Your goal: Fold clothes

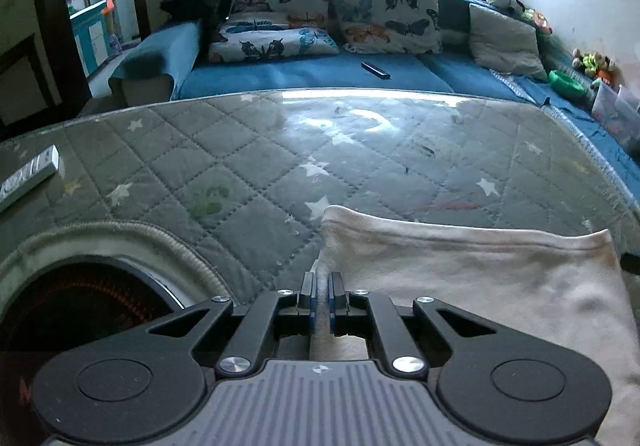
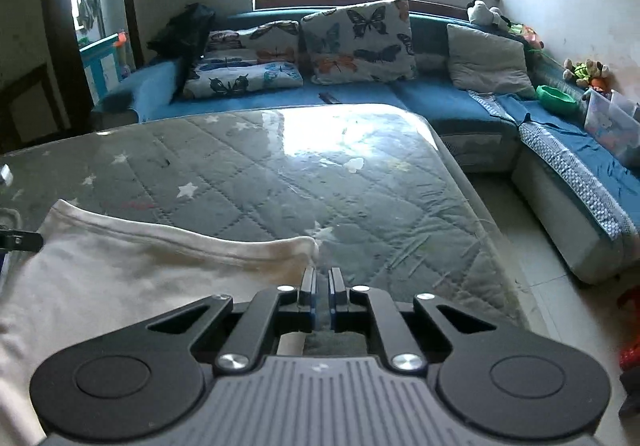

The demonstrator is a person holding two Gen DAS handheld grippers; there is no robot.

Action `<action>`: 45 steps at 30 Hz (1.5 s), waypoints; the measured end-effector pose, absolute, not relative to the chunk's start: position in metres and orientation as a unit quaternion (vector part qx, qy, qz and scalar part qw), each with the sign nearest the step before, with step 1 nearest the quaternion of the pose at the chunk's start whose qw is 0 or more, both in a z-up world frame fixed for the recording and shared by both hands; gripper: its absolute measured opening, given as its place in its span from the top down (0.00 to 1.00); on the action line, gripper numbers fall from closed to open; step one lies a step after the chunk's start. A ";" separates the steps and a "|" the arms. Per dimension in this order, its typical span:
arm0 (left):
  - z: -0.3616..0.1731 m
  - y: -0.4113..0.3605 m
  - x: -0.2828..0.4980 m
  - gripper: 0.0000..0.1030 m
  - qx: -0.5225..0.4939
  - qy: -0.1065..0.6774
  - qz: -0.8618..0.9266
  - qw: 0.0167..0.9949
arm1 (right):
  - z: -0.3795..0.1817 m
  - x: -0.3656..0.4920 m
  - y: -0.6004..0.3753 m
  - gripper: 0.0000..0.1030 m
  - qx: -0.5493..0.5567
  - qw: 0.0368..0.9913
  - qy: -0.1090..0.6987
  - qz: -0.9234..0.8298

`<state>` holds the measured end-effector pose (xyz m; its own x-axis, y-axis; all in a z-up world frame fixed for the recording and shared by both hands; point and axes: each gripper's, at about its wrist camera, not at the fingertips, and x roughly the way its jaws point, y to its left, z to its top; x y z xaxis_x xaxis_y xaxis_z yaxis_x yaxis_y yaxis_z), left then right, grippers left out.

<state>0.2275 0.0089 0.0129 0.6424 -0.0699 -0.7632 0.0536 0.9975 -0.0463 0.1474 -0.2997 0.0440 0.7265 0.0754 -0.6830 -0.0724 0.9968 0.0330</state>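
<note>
A white garment (image 1: pixel 480 278) lies on the glass-topped table with a grey quilted star cover (image 1: pixel 280 150). My left gripper (image 1: pixel 322 278) is shut on the garment's left edge, just below its far left corner. In the right wrist view the same garment (image 2: pixel 140 266) spreads to the left. My right gripper (image 2: pixel 322 276) is shut at the garment's far right corner, with cloth between the fingers. The left gripper's finger (image 2: pixel 20 240) shows at the garment's far left edge. The near part of the garment is hidden under both grippers.
A blue corner sofa (image 1: pixel 312 74) with butterfly cushions (image 1: pixel 384 14) stands behind the table. A remote (image 1: pixel 375 70) lies on it. A white box (image 1: pixel 28 176) sits at the table's left. A dark round heater opening (image 1: pixel 80 306) is at the lower left. Tiled floor (image 2: pixel 560 306) lies right of the table.
</note>
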 end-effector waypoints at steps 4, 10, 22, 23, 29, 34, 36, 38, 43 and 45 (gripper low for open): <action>0.024 0.013 0.215 0.90 -0.021 0.420 -0.041 0.906 | 0.053 0.121 -0.284 0.89 -0.010 0.923 0.372 0.100; 0.048 0.034 0.179 0.73 -0.023 0.413 -0.044 0.909 | 0.050 0.063 -0.247 0.76 -0.046 0.901 0.389 0.188; 0.053 0.093 0.119 0.65 0.007 0.418 0.001 0.908 | 0.042 -0.003 -0.201 0.73 -0.090 0.897 0.370 0.225; 0.049 0.095 0.117 0.65 0.007 0.422 0.001 0.907 | 0.043 -0.005 -0.200 0.72 -0.085 0.897 0.370 0.228; 0.035 0.099 0.113 0.65 0.014 0.426 -0.015 0.904 | 0.043 -0.019 -0.196 0.66 -0.081 0.895 0.372 0.234; 0.027 0.085 0.121 0.65 0.026 0.429 -0.049 0.901 | 0.043 -0.023 -0.196 0.66 -0.071 0.895 0.374 0.232; 0.023 0.079 0.125 0.65 0.033 0.432 -0.048 0.900 | 0.043 -0.024 -0.195 0.65 -0.071 0.895 0.375 0.232; 0.018 0.073 0.129 0.65 0.040 0.435 -0.047 0.898 | 0.042 -0.024 -0.195 0.64 -0.068 0.895 0.377 0.230; 0.016 0.081 0.133 0.93 0.020 0.432 -0.044 0.901 | 0.040 -0.026 -0.194 0.57 -0.068 0.894 0.379 0.231; 0.022 0.091 0.128 0.95 0.002 0.423 -0.037 0.905 | 0.040 -0.027 -0.192 0.54 -0.070 0.894 0.378 0.232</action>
<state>0.1284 0.0910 0.0221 0.6393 -0.0650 -0.7662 0.0689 0.9973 -0.0271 -0.0271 -0.1922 0.0397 0.6067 0.3626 -0.7074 -0.4683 0.8821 0.0506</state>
